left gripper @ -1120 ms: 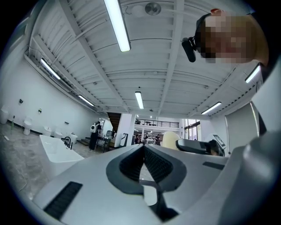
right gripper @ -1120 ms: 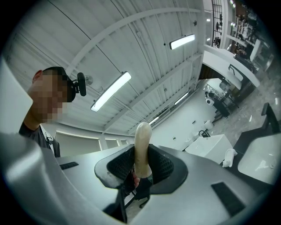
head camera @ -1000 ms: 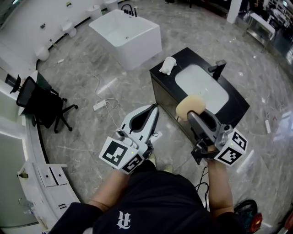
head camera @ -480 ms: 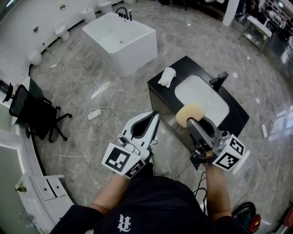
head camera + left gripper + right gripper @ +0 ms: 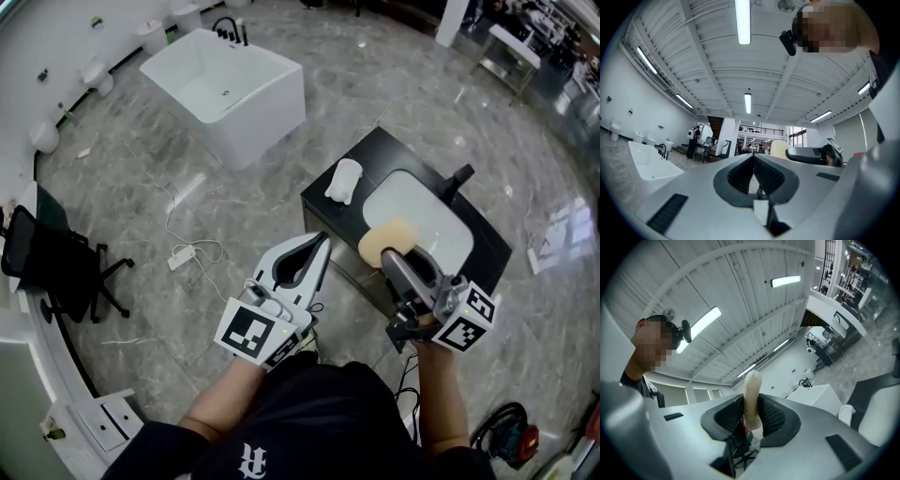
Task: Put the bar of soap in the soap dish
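You are in the carry step: the right gripper (image 5: 394, 255) jaws pinch the bar of soap (image 5: 390, 239) near the sink (image 5: 424, 202) front edge, while the left gripper (image 5: 322, 242) jaws sit pressed together, empty; next, lower the soap onto what appears to be the soap dish (image 5: 343, 180), left of the sink.

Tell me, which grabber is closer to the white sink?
Right. The right gripper, shut on the soap bar, is at the sink's near edge. The left gripper, shut and empty, is off to the sink's left, beside the black counter.
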A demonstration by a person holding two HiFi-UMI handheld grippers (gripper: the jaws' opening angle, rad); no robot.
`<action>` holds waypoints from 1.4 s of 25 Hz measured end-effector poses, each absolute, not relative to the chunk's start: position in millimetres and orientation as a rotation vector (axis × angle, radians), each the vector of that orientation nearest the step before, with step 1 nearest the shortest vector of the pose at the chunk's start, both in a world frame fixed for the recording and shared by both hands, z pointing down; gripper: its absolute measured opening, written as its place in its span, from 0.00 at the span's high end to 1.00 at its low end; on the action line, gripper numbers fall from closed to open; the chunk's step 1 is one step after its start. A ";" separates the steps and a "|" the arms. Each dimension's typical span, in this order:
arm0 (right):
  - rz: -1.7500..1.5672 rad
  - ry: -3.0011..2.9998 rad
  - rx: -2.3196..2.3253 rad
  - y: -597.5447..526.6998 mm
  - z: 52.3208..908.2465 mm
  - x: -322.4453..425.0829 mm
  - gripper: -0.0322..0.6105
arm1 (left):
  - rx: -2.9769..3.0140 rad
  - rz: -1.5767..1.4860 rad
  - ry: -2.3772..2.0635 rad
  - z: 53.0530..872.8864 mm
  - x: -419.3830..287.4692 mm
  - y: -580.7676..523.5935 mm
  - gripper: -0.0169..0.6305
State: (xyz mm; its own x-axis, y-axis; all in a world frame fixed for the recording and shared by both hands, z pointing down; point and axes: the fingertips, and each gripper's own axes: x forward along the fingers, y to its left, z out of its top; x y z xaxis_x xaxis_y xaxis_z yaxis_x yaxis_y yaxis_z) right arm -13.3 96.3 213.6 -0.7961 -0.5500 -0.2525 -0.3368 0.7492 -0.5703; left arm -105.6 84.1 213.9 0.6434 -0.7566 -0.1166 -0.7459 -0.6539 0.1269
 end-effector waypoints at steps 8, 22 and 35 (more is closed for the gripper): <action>-0.723 2.538 -0.707 55.5 218.5 -37.7 0.79 | 2.776 -0.257 -1.240 223.1 -125.8 40.5 0.96; -0.775 2.541 -0.694 -51.5 245.6 -27.0 0.79 | 2.750 -0.203 -1.224 257.7 -101.6 -58.5 0.96; -0.938 2.587 -0.658 -190.9 311.6 -1.5 0.79 | 2.717 -0.173 -1.289 289.8 -68.3 -188.7 0.96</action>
State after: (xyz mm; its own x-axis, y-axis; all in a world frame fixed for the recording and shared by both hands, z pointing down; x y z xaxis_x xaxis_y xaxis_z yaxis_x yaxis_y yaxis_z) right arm -1.5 -190.9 311.6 -0.8461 -0.5169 -0.1300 -0.3133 0.6797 -0.6632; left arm -68.3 -188.7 289.8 0.6286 -0.7763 -0.0478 -0.7615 -0.6268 0.1650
